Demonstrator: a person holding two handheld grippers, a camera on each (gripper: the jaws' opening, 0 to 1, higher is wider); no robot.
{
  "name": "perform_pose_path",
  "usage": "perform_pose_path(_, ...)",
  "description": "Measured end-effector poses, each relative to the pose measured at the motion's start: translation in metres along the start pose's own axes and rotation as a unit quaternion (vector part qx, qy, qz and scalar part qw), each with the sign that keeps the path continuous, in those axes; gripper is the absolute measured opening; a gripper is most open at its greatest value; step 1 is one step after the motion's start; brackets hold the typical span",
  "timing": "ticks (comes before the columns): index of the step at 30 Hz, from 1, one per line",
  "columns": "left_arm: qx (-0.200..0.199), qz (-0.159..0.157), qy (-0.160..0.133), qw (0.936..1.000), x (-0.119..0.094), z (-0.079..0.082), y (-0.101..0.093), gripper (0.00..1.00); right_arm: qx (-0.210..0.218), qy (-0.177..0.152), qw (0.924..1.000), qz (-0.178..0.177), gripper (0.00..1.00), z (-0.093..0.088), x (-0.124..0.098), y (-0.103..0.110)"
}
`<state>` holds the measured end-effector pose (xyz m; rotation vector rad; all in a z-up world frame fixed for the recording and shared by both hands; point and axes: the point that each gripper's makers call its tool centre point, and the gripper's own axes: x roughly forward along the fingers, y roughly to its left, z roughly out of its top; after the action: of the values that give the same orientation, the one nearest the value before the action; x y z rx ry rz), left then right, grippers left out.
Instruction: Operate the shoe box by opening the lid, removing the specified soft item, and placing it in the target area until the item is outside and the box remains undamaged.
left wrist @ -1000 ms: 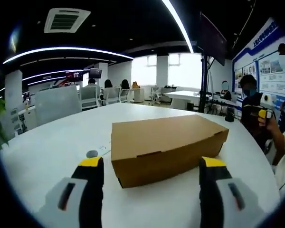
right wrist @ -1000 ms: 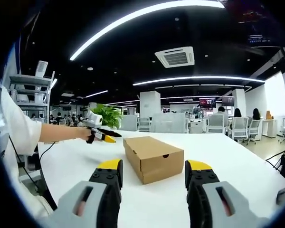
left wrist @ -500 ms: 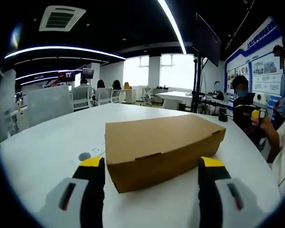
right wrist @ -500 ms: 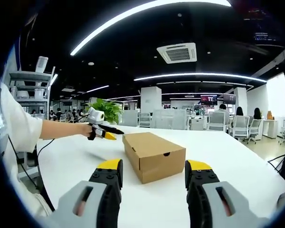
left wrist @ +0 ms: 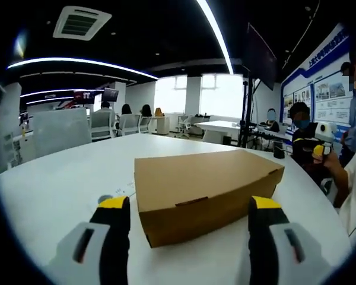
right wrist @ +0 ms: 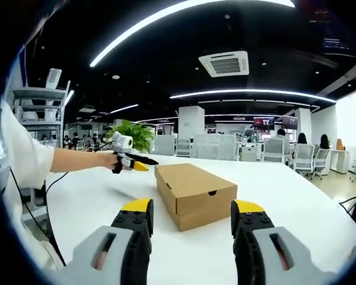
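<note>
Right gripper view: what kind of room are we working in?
Most likely an open-plan office: rows of office chairs behind the white table, a ceiling air-conditioning vent, and a potted plant.

**Materials in front of you**

Your shoe box (left wrist: 204, 190) is plain brown cardboard, matt and smooth. The surface (right wrist: 320, 214) under it is white, smooth, with a slight sheen. Your right gripper (right wrist: 191, 222) looks like matt grey and black plastic with yellow tips.

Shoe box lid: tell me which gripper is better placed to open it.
Probably the left gripper. It sits close against the long side of the closed shoe box, open, facing the lid's tab slot. The right gripper, also open, faces the short end from farther back.
</note>
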<state>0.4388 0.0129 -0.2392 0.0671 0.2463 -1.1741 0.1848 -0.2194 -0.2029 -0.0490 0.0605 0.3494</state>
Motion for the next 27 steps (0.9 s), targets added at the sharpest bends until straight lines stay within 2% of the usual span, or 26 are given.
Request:
perform_pose_path(3, 0.021, 0.008, 0.015, 0.9996, 0.003, -0.005, 0.001, 0.83, 0.0, -0.006, 1.0, -0.004, 0.53, 0.005, 0.005, -0.005)
perform_pose_path(9, 0.023, 0.023, 0.008, 0.9994, 0.006, 0.002, 0.016, 0.83, 0.016, -0.014, 0.9997, -0.008, 0.53, 0.005, 0.013, -0.01)
perform_pose_path(11, 0.022, 0.024, 0.013, 0.9994, 0.008, -0.001, 0.018, 0.84, 0.018, -0.015, 0.9997, -0.005, 0.53, 0.005, 0.019, -0.006)
perform_pose_path(13, 0.004, 0.016, 0.012, 0.9998, 0.01, -0.003, 0.014, 0.87, 0.014, -0.014, 0.9998, -0.003, 0.53, 0.007, 0.026, -0.004)
perform_pose_path(15, -0.001, 0.013, 0.009, 0.9999, 0.012, -0.004, 0.013, 0.87, 0.01, -0.012, 0.9999, 0.0, 0.53, 0.007, 0.033, -0.002)
perform_pose_path(19, 0.019, 0.013, 0.012, 0.9997, 0.015, -0.008, 0.015, 0.83, 0.003, 0.001, 1.0, 0.008, 0.54, 0.003, 0.05, 0.0)
perform_pose_path(27, 0.017, 0.018, -0.007, 0.9997, 0.015, -0.003, 0.024, 0.8, 0.01, 0.021, 0.9997, -0.002, 0.56, -0.009, 0.075, -0.004)
